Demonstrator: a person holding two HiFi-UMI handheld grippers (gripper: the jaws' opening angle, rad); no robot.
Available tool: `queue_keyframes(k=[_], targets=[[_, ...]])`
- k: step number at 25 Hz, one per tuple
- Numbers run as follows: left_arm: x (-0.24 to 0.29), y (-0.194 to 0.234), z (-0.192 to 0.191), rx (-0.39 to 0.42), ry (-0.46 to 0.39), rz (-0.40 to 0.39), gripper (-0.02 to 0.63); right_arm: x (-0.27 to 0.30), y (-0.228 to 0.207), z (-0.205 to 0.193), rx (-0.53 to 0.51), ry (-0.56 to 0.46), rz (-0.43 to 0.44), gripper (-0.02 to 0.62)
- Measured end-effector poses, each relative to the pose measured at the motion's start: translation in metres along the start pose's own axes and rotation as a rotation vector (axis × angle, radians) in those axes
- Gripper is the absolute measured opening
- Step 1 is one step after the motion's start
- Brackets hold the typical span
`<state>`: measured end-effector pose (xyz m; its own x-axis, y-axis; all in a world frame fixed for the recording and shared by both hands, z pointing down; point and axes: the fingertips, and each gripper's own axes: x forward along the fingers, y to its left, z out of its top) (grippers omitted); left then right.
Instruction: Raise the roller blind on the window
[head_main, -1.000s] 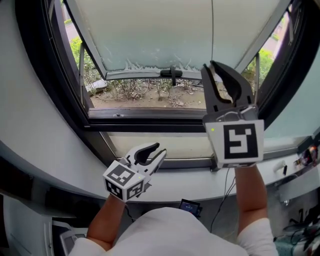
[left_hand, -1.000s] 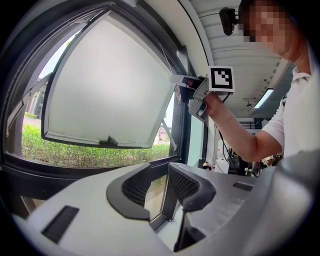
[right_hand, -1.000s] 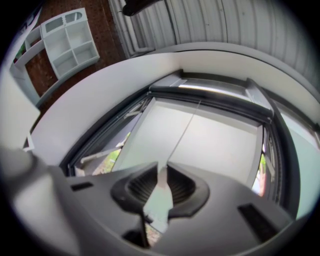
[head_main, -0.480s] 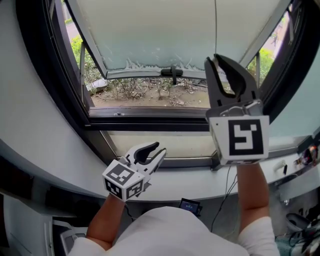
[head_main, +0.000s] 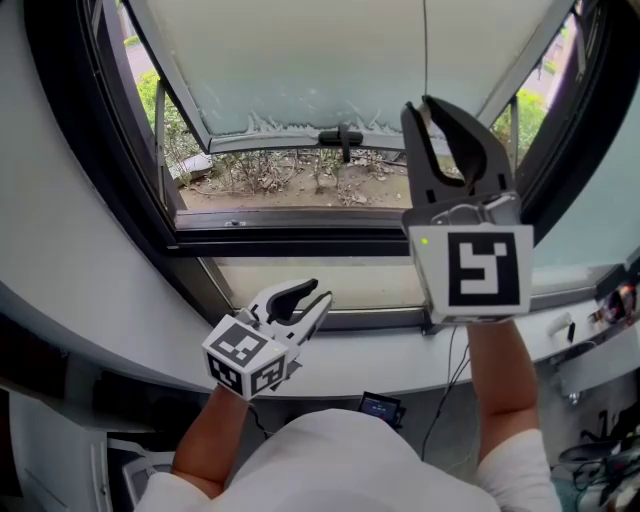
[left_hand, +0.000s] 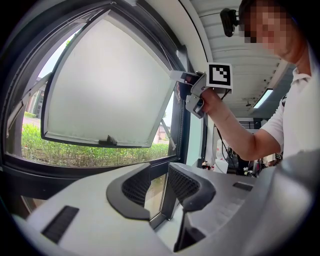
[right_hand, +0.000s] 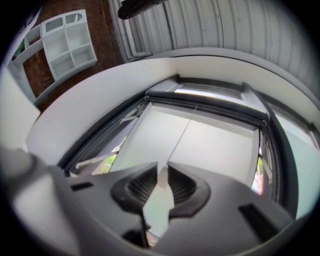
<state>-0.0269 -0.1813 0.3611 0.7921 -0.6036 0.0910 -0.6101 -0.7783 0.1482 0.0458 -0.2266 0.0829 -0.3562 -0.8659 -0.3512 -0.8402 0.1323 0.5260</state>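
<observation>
A thin blind cord (head_main: 425, 50) hangs in front of the window and runs up to a dark bar (right_hand: 210, 100) along the window's top. My right gripper (head_main: 424, 103) is raised at the right, its jaws shut on that cord; in the right gripper view the cord (right_hand: 182, 135) enters between the tips of the right gripper (right_hand: 161, 170) and comes out below. A pale frosted sash (head_main: 300, 70) with a black handle (head_main: 340, 135) fills the opening; I cannot tell how much blind hangs down. My left gripper (head_main: 312, 293) stands open and empty low by the sill.
The white sill (head_main: 380, 365) runs under both hands, with a dark window frame (head_main: 290, 240) above it. A small dark device (head_main: 380, 408) and a cable lie below the sill. Clutter (head_main: 605, 310) sits at the far right. Plants and soil (head_main: 300, 185) show outside.
My right gripper has risen slightly along the cord. The left gripper has stayed where it was.
</observation>
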Motion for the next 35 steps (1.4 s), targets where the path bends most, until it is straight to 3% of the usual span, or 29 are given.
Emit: queue_keyframes(k=[35], targets=[[-0.010,0.003,-0.001,-0.017,-0.013,0.017,0.126,0.003,0.007,-0.012,-0.007,0.024,0.008,0.086]])
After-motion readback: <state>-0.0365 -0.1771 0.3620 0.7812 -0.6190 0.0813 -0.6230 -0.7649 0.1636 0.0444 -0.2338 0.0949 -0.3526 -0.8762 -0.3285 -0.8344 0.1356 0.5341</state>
